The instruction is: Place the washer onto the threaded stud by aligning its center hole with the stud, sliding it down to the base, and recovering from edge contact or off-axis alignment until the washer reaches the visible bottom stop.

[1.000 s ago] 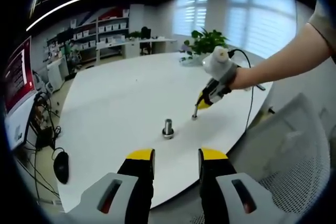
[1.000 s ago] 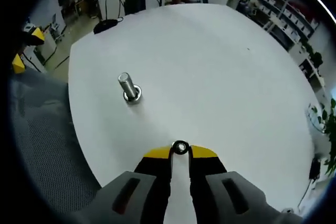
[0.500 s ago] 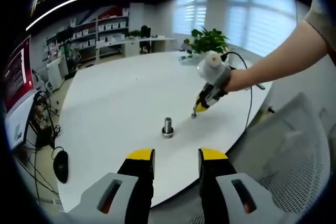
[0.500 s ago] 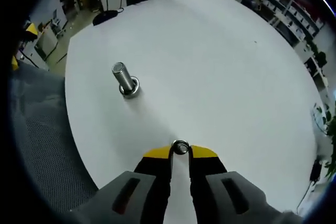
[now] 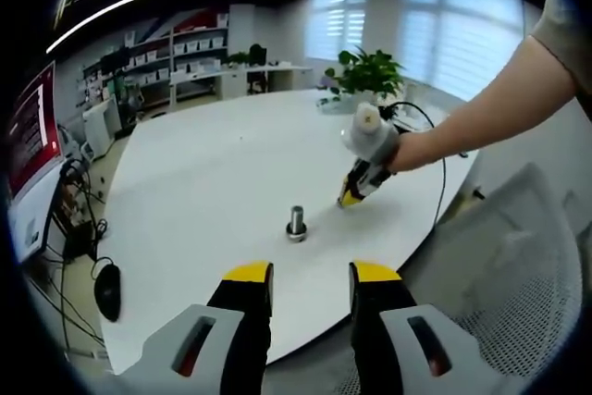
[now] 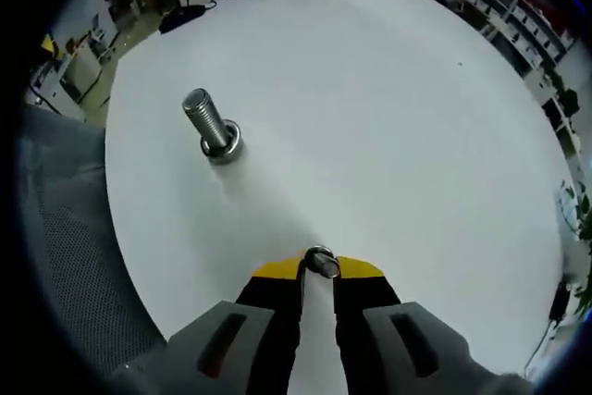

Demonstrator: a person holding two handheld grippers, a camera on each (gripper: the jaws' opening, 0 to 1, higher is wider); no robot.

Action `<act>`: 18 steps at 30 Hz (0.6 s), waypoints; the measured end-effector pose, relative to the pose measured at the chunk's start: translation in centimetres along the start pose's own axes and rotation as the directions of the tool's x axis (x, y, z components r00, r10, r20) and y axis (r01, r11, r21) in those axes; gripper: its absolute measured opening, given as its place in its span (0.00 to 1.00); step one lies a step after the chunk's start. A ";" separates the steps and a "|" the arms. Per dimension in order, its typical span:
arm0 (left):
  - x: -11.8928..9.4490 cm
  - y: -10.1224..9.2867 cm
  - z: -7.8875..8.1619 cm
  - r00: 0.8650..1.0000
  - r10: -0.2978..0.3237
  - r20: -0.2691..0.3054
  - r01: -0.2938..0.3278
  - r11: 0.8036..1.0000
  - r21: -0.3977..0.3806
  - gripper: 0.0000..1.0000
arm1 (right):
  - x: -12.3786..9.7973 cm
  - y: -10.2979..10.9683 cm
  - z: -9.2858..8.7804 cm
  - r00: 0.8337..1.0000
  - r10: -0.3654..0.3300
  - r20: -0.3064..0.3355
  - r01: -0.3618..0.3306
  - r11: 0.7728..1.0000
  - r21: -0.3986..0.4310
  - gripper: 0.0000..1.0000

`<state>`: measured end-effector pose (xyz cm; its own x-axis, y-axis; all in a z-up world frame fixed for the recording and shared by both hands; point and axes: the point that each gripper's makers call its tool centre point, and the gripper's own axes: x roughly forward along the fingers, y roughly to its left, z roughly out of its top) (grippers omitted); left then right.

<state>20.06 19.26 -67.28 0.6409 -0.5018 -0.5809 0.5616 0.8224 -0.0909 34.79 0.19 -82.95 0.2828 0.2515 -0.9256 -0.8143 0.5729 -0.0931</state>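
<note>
In the right gripper view, the washer (image 6: 320, 261) is seen pinched at the very tips of the right gripper (image 6: 319, 267), the yellow-tipped jaws drawn together on its rim. The washer is held above the white round table (image 6: 388, 117), well apart from the threaded stud (image 6: 209, 125), which stands upright on its base at the upper left of that view. The stud's threads are bare; nothing is seated around its shank, and a ring-like collar is seen at its foot.

From the left gripper view, the right gripper (image 5: 345, 199) is caught coming in from the right, held by a person's hand (image 5: 400, 147), its tip pointed down at the table (image 5: 213, 164) near the stud (image 5: 296, 223) but clearly apart from it. The washer itself is too small to be made out there.

The left gripper (image 5: 310, 275) is held back at the near table edge, its jaws parted with a clear gap between them, nothing gripped.

A mesh chair back (image 5: 518, 265) is seen just beside the table. Shelves with white bins (image 5: 190, 48) are lined along the far wall; their contents cannot be told.
</note>
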 end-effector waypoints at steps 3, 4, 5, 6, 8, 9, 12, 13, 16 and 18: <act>0.0 0.0 0.0 1.000 0.001 0.002 -0.001 1.000 0.001 0.31 | 0.0 0.0 0.0 1.000 -0.001 -0.003 0.001 1.000 0.005 0.15; 0.0 0.0 0.0 1.000 0.001 0.001 -0.001 1.000 0.000 0.31 | 0.0 0.0 0.0 1.000 -0.003 -0.005 0.003 1.000 0.001 0.15; 0.0 0.0 0.0 1.000 0.002 0.001 -0.002 1.000 0.002 0.31 | 0.1 0.0 0.0 1.000 -0.005 -0.003 0.005 1.000 -0.001 0.16; 0.0 0.0 0.0 1.000 0.002 0.001 -0.002 1.000 0.002 0.31 | 0.1 0.0 0.0 1.000 -0.006 -0.004 0.006 1.000 -0.001 0.16; 0.0 0.0 0.0 1.000 0.002 0.001 -0.002 1.000 0.002 0.31 | -0.1 0.0 0.0 1.000 -0.006 0.004 0.006 1.000 0.004 0.16; 0.0 0.0 0.0 1.000 0.001 0.003 -0.001 1.000 0.001 0.31 | -0.2 0.0 0.1 1.000 -0.009 0.007 0.009 1.000 0.005 0.17; -0.1 -0.1 0.0 1.000 -0.001 0.003 0.001 1.000 0.000 0.31 | -0.6 -0.1 -0.1 1.000 -0.019 0.010 0.019 1.000 0.004 0.18; -0.1 -0.1 0.1 1.000 -0.001 0.005 0.001 1.000 0.001 0.31 | -0.8 -0.1 -0.2 1.000 -0.020 0.012 0.020 1.000 0.008 0.18; -0.1 -0.1 0.2 1.000 -0.002 0.013 0.002 1.000 -0.002 0.31 | -1.6 -0.2 0.3 0.998 -0.028 0.064 0.024 0.997 0.068 0.19; -0.1 0.0 0.3 1.000 -0.001 0.019 0.001 1.000 -0.004 0.31 | -2.3 -0.3 0.2 0.996 -0.030 0.079 0.022 0.995 0.093 0.20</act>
<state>20.12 19.24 -66.94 0.6501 -0.5075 -0.5656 0.5602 0.8229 -0.0944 34.46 -0.46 -80.70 0.3460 0.2951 -0.8906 -0.7573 0.6482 -0.0795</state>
